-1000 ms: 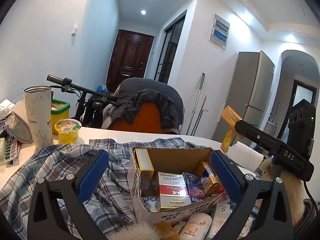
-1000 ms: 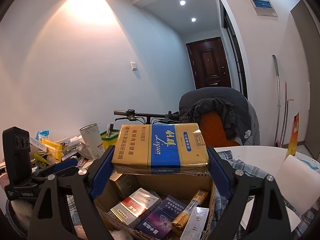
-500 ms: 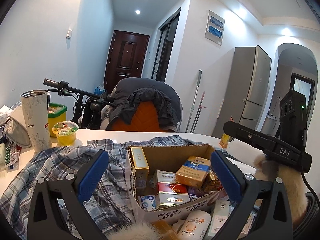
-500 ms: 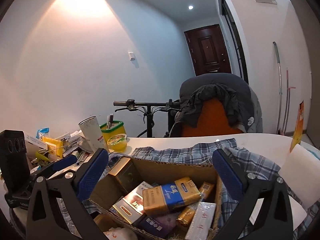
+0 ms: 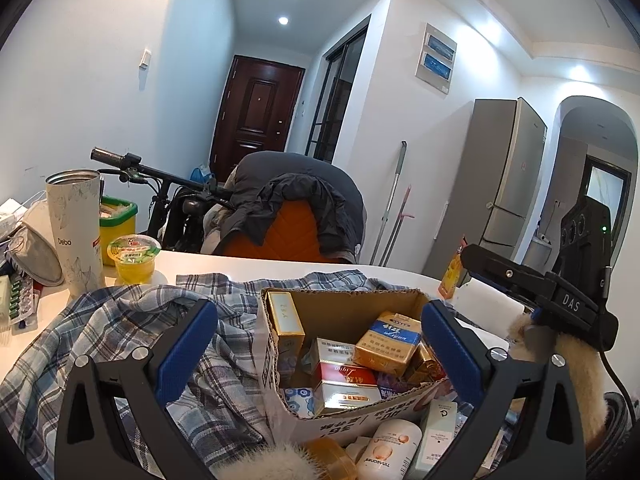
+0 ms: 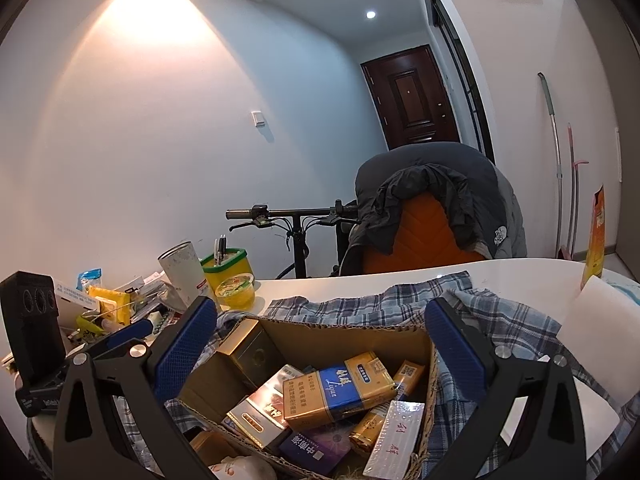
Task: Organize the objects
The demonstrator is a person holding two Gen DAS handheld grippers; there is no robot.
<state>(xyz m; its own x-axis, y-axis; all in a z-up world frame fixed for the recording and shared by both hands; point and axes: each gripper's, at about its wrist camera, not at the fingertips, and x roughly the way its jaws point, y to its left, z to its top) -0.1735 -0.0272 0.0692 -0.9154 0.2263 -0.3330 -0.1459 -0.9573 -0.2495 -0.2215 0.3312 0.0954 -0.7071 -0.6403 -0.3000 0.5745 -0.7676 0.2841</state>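
Observation:
An open cardboard box (image 5: 340, 294) (image 6: 340, 326) sits on a plaid shirt (image 5: 120, 320) on the white table, filled with several cigarette packs and small cartons. A gold and blue pack (image 5: 388, 344) (image 6: 340, 390) lies loose on top of the others inside it. My right gripper (image 6: 320, 320) hovers over the box's near side, jaws wide open, nothing between the blue pads. My left gripper (image 5: 318, 316) stands open at the box's other side, also holding nothing. Each view shows the other gripper's black body at its edge.
A white tumbler (image 5: 74, 232), a jelly cup (image 5: 134, 258) and a green-rimmed pen holder (image 5: 118, 220) stand at the left, beside a pile of small packets (image 6: 104, 304). Bottles (image 5: 392, 452) lie before the box. A jacket-draped chair (image 5: 296, 208) and a bicycle stand behind the table.
My right gripper was shut on the gold and blue pack above the box; its jaws opened and the pack dropped onto the other packs. The left gripper stayed put.

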